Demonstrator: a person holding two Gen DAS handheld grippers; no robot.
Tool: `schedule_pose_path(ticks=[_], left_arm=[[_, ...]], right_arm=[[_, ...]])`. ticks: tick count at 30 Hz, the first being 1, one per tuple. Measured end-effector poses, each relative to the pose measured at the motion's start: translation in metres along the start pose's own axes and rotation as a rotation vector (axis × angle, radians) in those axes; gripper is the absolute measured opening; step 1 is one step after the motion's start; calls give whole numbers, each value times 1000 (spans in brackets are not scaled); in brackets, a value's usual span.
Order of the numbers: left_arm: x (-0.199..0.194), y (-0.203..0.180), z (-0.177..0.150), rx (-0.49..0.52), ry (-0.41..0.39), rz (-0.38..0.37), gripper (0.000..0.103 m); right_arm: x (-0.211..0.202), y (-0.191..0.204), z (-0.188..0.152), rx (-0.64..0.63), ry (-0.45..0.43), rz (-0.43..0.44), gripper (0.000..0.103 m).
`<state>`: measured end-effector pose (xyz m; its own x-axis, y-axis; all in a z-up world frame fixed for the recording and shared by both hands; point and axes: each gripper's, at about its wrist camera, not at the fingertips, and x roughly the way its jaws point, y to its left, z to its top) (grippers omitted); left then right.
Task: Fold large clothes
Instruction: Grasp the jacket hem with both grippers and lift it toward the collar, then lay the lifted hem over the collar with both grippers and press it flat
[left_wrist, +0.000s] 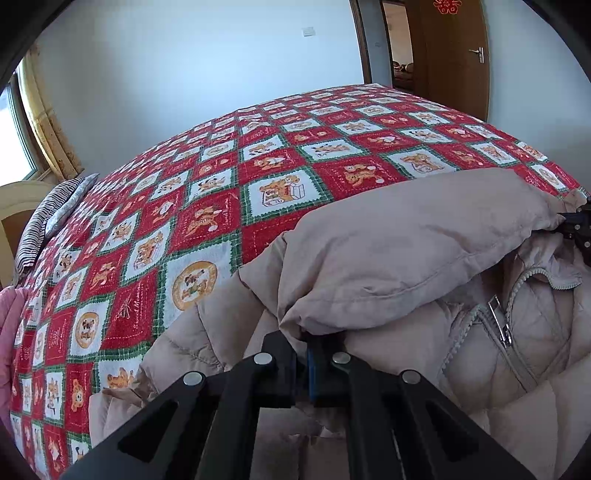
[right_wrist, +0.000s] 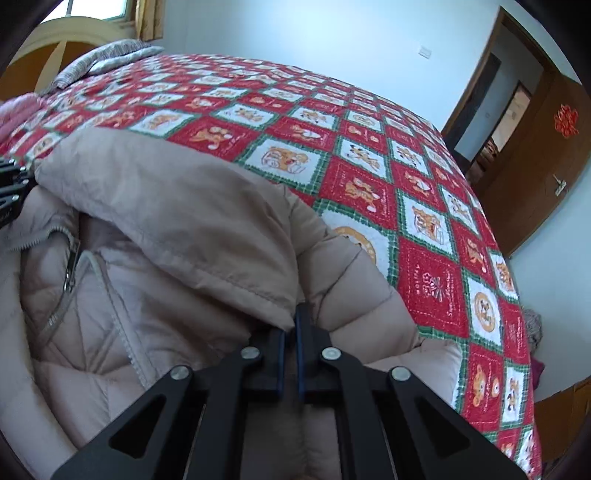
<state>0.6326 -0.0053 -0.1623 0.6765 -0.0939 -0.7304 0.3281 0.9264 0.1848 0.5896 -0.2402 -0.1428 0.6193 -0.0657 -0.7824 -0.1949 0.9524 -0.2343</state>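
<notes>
Left wrist: my left gripper (left_wrist: 306, 354) is clamped on the beige puffer jacket (left_wrist: 406, 236) lying on the red cartoon bedspread (left_wrist: 207, 192), whose script I cannot read. Right wrist: my right gripper (right_wrist: 290, 328) pinches the jacket's folded edge.

Your left claw (left_wrist: 308, 354) is clamped tight on a fold of the beige puffer jacket (left_wrist: 406, 236), its fingers pinched together with fabric bunched between them. The jacket lies on the bed (left_wrist: 207, 192), over a red, white and green checked cover with cartoon squares. To your right the jacket's front lies open, showing the quilted lining and the metal zipper pull (left_wrist: 504, 325). At the far right edge, the right claw (left_wrist: 576, 225) touches the jacket's other end. A striped pillow (left_wrist: 55, 218) sits far left.
</notes>
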Motion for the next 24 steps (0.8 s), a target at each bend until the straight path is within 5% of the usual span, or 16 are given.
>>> schedule_pose_path(ticks=[3,5,7,12,15,18,20,24], left_arm=[[4,0,-1,-3,15,2,3],[5,1,-2,-6,17,-2,3],[6,1,-2,-5,17,-5,3],[9,-1,-3,8,17,3,3],[7,-4,-4,20,10,23,3],[0,-5,-4,31,-4,47,3],[-20,-8,-4,44,-48,51,3],[-70,-12,-6,61,-137,-17,5]], right_arm=[[-15,-9,-4,41,-9,59,11],[-30,-17,-7,80,-6,119,49],[-52,-20,-9,99,-64,135,63],[-72,-24,20,219,-188,139,63],[-45,-25,55,343,-218,237,63],[-2,-10,79,318,-114,266,62],[19,7,78,257,-34,253,51],[23,21,55,189,-22,237,50]])
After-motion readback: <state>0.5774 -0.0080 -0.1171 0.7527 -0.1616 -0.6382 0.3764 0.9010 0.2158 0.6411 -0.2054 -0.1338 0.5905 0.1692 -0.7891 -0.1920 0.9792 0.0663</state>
